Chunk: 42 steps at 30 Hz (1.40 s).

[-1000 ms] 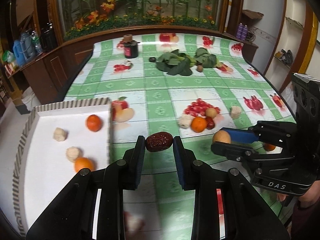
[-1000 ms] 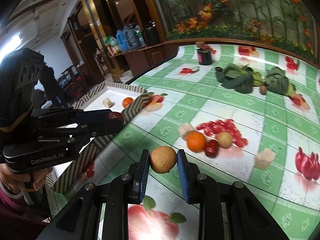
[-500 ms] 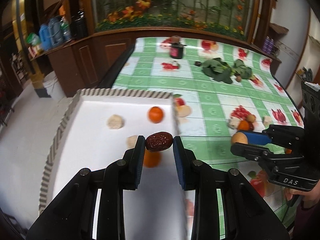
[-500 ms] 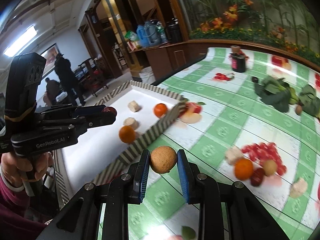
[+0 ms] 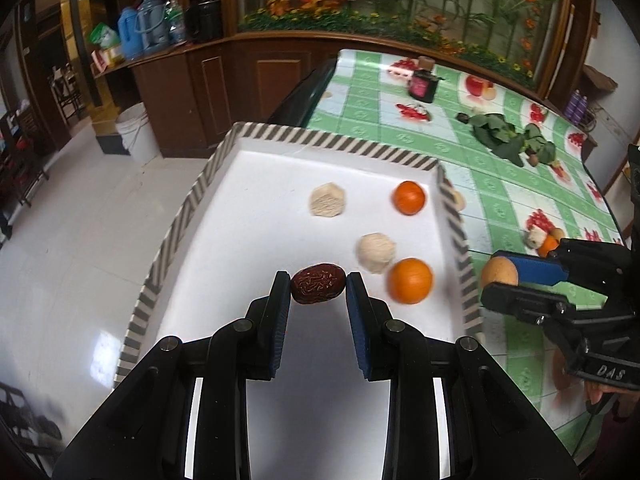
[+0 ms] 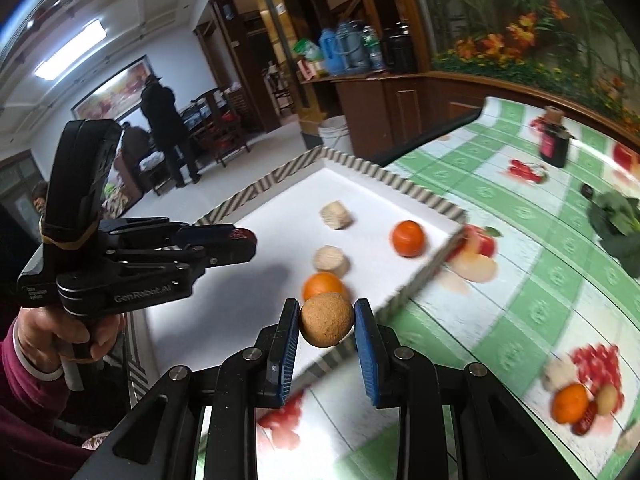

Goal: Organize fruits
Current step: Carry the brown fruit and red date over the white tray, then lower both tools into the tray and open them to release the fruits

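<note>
The bench (image 5: 460, 148), under a green checked cloth printed with fruit, carries a white tray (image 5: 280, 208) with a striped rim at its left edge. Inside the tray lie two oranges, one near the far right corner (image 5: 408, 197) and one by the right rim (image 5: 410, 281), and two pale peeled pieces, one toward the far side (image 5: 327, 200) and one just beside the nearer orange (image 5: 376, 253). The left gripper (image 5: 318, 289) hangs over the near part of the tray, its jaws closed on a wrinkled red date (image 5: 318, 283) held clear of the tray floor. The right gripper (image 6: 326, 320) is over the tray's right rim, its jaws clamped on a round brown fruit (image 6: 327, 319). Out on the cloth toward the bench's right side sits a small cluster: an orange (image 6: 570, 402), a yellowish fruit (image 6: 607, 399), a red date (image 6: 585, 424) and a pale piece (image 6: 559, 372), close together. Leafy greens (image 5: 512, 140) and a dark jar (image 5: 423, 84) stand toward the far edge.
</note>
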Motion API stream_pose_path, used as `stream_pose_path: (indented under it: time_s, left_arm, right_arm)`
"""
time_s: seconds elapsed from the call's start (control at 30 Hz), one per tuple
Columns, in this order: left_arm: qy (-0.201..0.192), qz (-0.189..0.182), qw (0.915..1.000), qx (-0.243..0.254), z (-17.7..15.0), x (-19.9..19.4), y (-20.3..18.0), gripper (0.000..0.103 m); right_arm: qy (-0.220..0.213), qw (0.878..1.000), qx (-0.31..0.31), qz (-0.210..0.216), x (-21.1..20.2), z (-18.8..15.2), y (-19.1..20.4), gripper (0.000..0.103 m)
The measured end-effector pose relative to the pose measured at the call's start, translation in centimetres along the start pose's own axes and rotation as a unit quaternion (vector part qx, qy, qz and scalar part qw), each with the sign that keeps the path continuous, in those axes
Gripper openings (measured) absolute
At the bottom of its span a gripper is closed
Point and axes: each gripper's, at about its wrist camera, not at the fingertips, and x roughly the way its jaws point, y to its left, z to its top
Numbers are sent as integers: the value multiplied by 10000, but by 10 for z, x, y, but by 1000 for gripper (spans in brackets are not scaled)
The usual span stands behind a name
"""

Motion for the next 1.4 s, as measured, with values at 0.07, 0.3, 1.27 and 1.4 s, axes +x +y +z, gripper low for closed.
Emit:
stream_pose_path:
  time_s: [0.07, 0.3, 1.27, 1.4]
  left_arm:
    - [23, 46, 10000, 3, 1, 3, 4, 28]
    - [137, 116, 9998, 7, 6, 18, 14, 28]
    - [674, 417, 9969, 2, 0, 46, 14, 42]
    - [637, 432, 9970, -29, -1, 40, 15, 43]
  right_arm:
    - [94, 9999, -83, 42, 11, 2, 6, 27]
    - [364, 9989, -193, 208, 38, 3, 18, 27]
    - [721, 9961, -487, 147, 71, 0, 35, 41]
    - [649, 9966, -488, 141, 60, -2, 37, 41]
